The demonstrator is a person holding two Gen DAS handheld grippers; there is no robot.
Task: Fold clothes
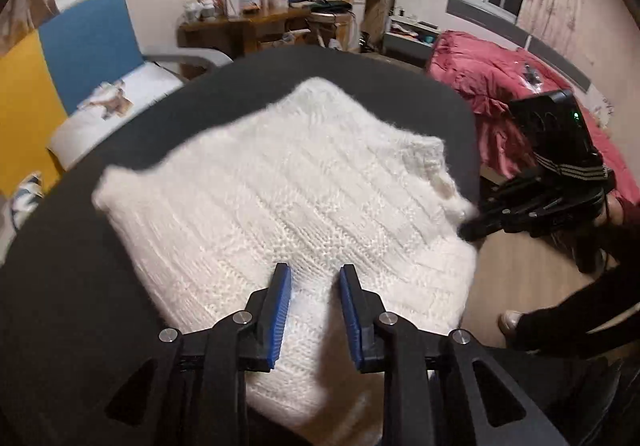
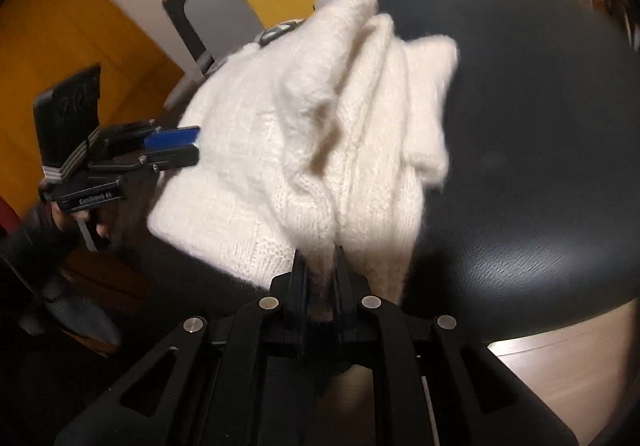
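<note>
A white knitted sweater (image 1: 280,198) lies folded on a round black table (image 1: 60,286). My left gripper (image 1: 315,270) is open, its blue-padded fingers (image 1: 280,310) just above the sweater's near edge, holding nothing. My right gripper (image 2: 322,258) is shut on a bunched edge of the sweater (image 2: 304,134), lifting it slightly. In the left wrist view the right gripper (image 1: 472,224) touches the sweater's right corner. In the right wrist view the left gripper (image 2: 176,146) hovers at the sweater's left side.
A blue and yellow chair (image 1: 88,46) stands behind the table at left. A bed with a red quilt (image 1: 500,86) is at right. A cluttered wooden desk (image 1: 248,26) is at the back. Wooden floor (image 1: 520,278) shows right of the table.
</note>
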